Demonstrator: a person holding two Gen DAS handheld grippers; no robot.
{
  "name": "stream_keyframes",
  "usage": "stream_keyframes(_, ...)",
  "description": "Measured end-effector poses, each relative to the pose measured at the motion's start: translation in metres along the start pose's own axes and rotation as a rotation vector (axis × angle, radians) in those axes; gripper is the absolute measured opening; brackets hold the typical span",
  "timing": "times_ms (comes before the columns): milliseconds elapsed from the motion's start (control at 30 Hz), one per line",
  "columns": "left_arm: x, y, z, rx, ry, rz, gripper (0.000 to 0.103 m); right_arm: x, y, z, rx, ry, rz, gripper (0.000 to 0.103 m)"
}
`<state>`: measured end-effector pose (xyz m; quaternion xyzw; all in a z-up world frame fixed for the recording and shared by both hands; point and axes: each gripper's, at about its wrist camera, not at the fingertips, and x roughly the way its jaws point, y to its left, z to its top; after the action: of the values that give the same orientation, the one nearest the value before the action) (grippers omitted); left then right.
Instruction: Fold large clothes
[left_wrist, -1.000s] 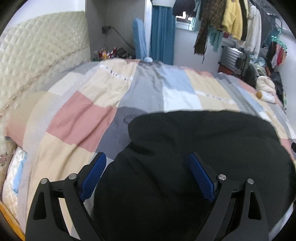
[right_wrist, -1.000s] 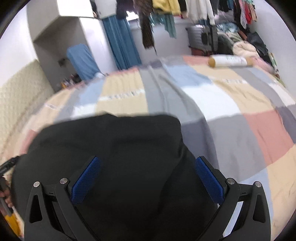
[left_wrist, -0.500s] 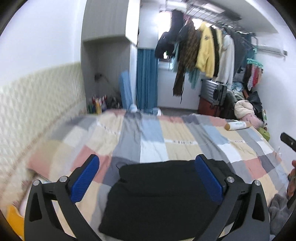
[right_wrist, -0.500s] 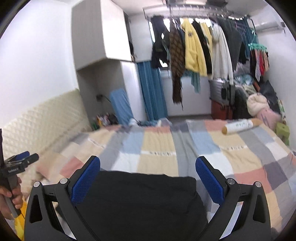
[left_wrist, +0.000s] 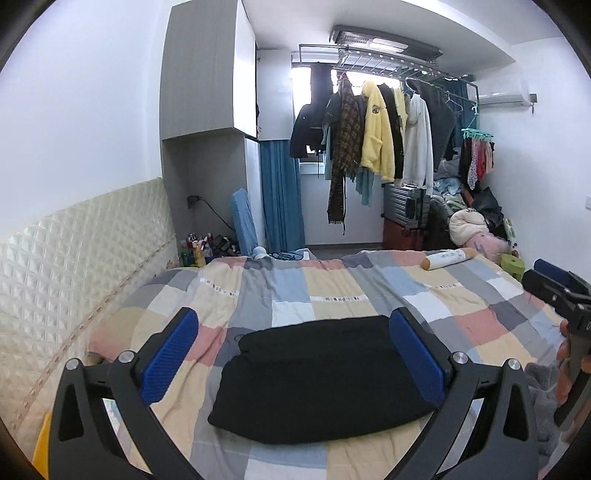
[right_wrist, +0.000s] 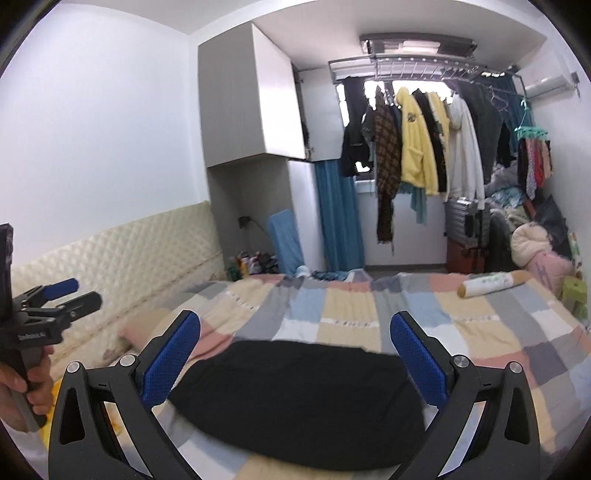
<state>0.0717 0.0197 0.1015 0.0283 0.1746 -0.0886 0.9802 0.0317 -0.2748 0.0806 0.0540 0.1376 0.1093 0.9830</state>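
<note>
The left gripper is hanging above the near edge of the bed with its jaws spread wide and nothing between the blue pads — the same is showing for the right gripper, whose jaws are also standing wide and gripping nothing. Both are sitting clear of the cloth, looking down on it from above, which reads as a check of the result rather than a reach.

The black garment is lying on the patchwork quilt near the bed's near edge, roughly centred between left and right. It is resting as a compact, rounded rectangle with a narrower layer doubled over at its far side, so the folding is looking largely done; in the right wrist view its outline is blurring somewhat, so finer creases cannot be told.

A rolled tube is lying at the far right of the quilt, well apart from the garment. Beyond the bed, hanging clothes are filling a rail by the window — none of it in the way.
</note>
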Motion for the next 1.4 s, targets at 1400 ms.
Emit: stream_keyframes(1400, -0.011, -0.008, -0.169, -0.130, 0.236, 0.019, 0.103, -0.031, 0.031, -0.173, 0.015, 0.203, -0.122, 0.103)
